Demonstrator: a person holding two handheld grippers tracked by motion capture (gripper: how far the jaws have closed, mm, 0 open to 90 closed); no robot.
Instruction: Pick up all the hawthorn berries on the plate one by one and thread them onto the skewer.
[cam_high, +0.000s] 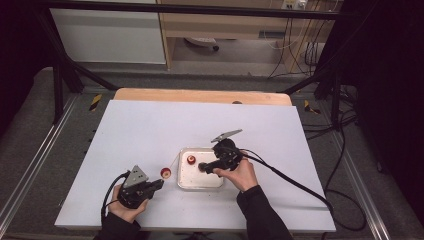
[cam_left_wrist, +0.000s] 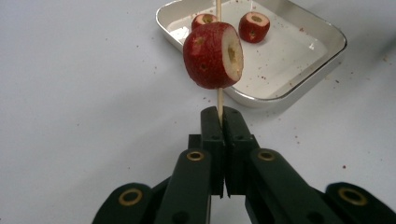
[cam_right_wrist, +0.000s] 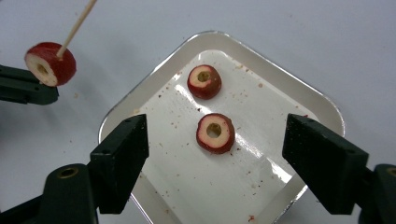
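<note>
White desk (cam_high: 150, 130) | left gripper (cam_left_wrist: 219, 119) clamps skewer (cam_left_wrist: 218, 100) with one fruit (cam_left_wrist: 214, 55) | right gripper (cam_right_wrist: 215, 154) wide open straddling tray (cam_right_wrist: 299, 93) fruit (cam_right_wrist: 215, 132), directly ahead, nearer

Open white table (cam_high: 150, 125) lay on all sides of tray (cam_high: 186, 183) | tray rim low, top open to approach | right gripper (cam_right_wrist: 215, 163) hung over it, jaws wide | two cored fruits (cam_right_wrist: 215, 132) sat apart inside | skewer (cam_left_wrist: 218, 100) with fruit (cam_left_wrist: 213, 55) crossed tray's left approach.
</note>
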